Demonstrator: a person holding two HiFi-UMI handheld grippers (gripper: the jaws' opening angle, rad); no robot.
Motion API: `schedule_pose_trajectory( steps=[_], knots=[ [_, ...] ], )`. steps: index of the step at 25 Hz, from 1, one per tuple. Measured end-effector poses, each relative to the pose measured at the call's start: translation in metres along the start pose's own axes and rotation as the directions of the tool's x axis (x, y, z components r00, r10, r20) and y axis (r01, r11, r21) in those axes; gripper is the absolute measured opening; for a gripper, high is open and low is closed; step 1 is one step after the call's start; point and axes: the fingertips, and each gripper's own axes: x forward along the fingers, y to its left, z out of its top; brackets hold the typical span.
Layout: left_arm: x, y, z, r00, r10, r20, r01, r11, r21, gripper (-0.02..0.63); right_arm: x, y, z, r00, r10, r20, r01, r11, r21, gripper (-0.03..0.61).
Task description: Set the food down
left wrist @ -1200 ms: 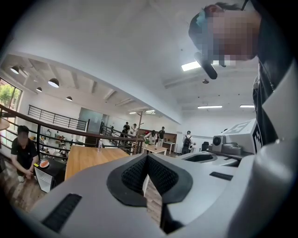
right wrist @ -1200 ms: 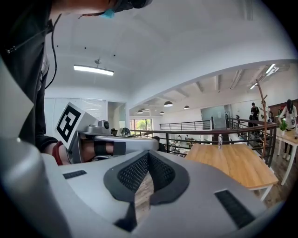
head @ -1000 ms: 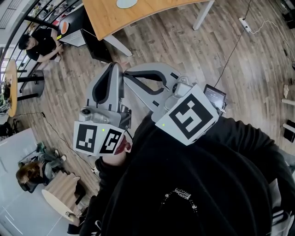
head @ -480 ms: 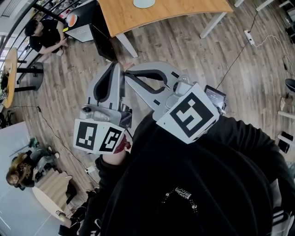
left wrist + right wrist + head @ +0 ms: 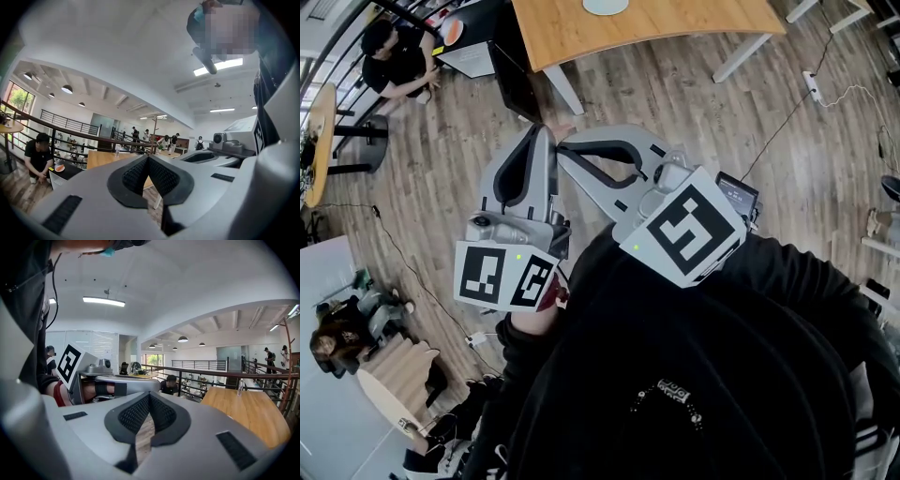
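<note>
Left gripper (image 5: 146, 158): Its 2 jaws are pressed tight together. Nothing is between them.
Right gripper (image 5: 149, 395): This 1 is clenched too, with nothing in it.
Tips: In the head view the 2 tips sit side by side, nearly touching, out in front of your chest and above the wood floor (image 5: 694, 141).
Food: You are holding none. The only food in sight is a plate (image 5: 59, 167) with something orange on it. It sits on a dark desk (image 5: 72, 172) beside a crouching person (image 5: 37, 157), well apart from you. I cannot tell if it is the food for this job.
Wooden table (image 5: 656, 23): It is ahead of you and mostly bare, with 1 pale dish (image 5: 607, 6) at its far side.
Risk 1: Shut jaws cannot pick anything up. If you push them at a plate like this, it may slide or tip.
Risk 2: A cable (image 5: 778, 103) lies on the floor to your right. You could trip if you step that way.
Risk 3: The 2 tips are so close that they could knock together.
</note>
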Motion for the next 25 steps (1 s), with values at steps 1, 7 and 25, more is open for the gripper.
schedule_pose_trajectory(
  steps=[1, 7, 25],
  knots=[
    [0.005, 0.005, 0.001, 1.000, 0.011, -0.002, -0.011, 1.000, -0.006, -0.003, 0.004, -0.005, 0.001, 1.000, 0.013, 0.001, -0.013, 1.000, 0.001, 0.018],
    [0.021, 0.019, 0.003, 0.998, 0.055, -0.010, -0.055, 0.998, -0.018, -0.002, 0.016, -0.023, 0.003, 0.998, 0.068, 0.016, -0.068, 0.998, 0.001, 0.018],
    [0.189, 0.052, 0.015, 0.994, 0.090, -0.065, -0.092, 0.996, -0.016, -0.002, 0.042, -0.193, 0.008, 0.994, 0.104, 0.039, -0.106, 0.993, 0.043, 0.018]
  ],
)
